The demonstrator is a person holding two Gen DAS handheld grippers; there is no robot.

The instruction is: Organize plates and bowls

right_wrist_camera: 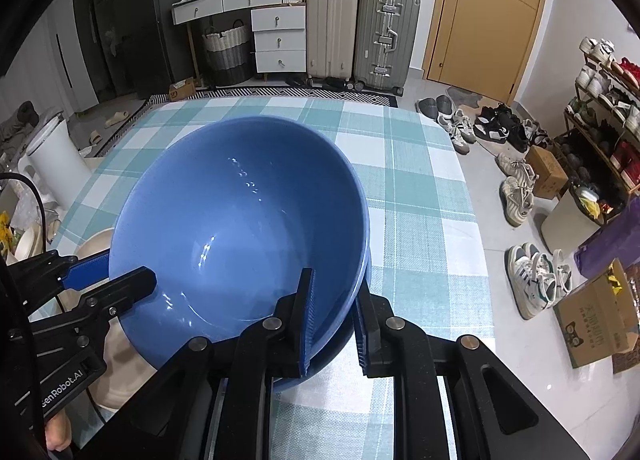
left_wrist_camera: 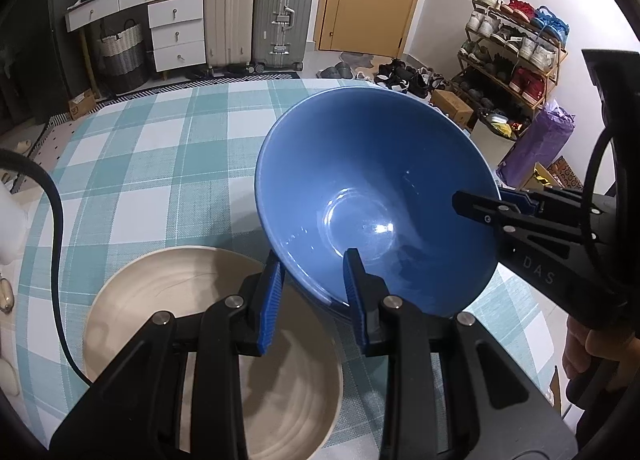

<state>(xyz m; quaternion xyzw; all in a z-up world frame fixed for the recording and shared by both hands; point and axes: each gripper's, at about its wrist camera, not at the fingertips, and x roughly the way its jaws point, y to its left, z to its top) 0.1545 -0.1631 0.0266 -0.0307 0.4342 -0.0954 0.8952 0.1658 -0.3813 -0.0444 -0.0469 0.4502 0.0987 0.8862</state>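
Observation:
A large blue bowl (left_wrist_camera: 372,179) (right_wrist_camera: 240,219) is tilted above the checked tablecloth (left_wrist_camera: 140,163), and a second blue rim (right_wrist_camera: 362,280) shows just beneath it, as if nested. My left gripper (left_wrist_camera: 314,294) is shut on the bowl's near rim, one finger inside and one outside. My right gripper (right_wrist_camera: 334,324) is shut on the rim at the opposite side; it enters the left wrist view from the right (left_wrist_camera: 480,205). In the right wrist view the left gripper (right_wrist_camera: 108,276) clamps the bowl's left edge. A wide beige bowl (left_wrist_camera: 160,300) (right_wrist_camera: 96,244) sits on the cloth, partly under the blue one.
A black cable (left_wrist_camera: 56,219) trails across the table's left side. Beyond the far edge stand suitcases (left_wrist_camera: 280,15), a drawer unit (left_wrist_camera: 176,31) and a woven basket (left_wrist_camera: 122,51). Right of the table are a shoe rack (left_wrist_camera: 516,51), shoes on the floor (right_wrist_camera: 520,195) and cardboard boxes (right_wrist_camera: 596,320).

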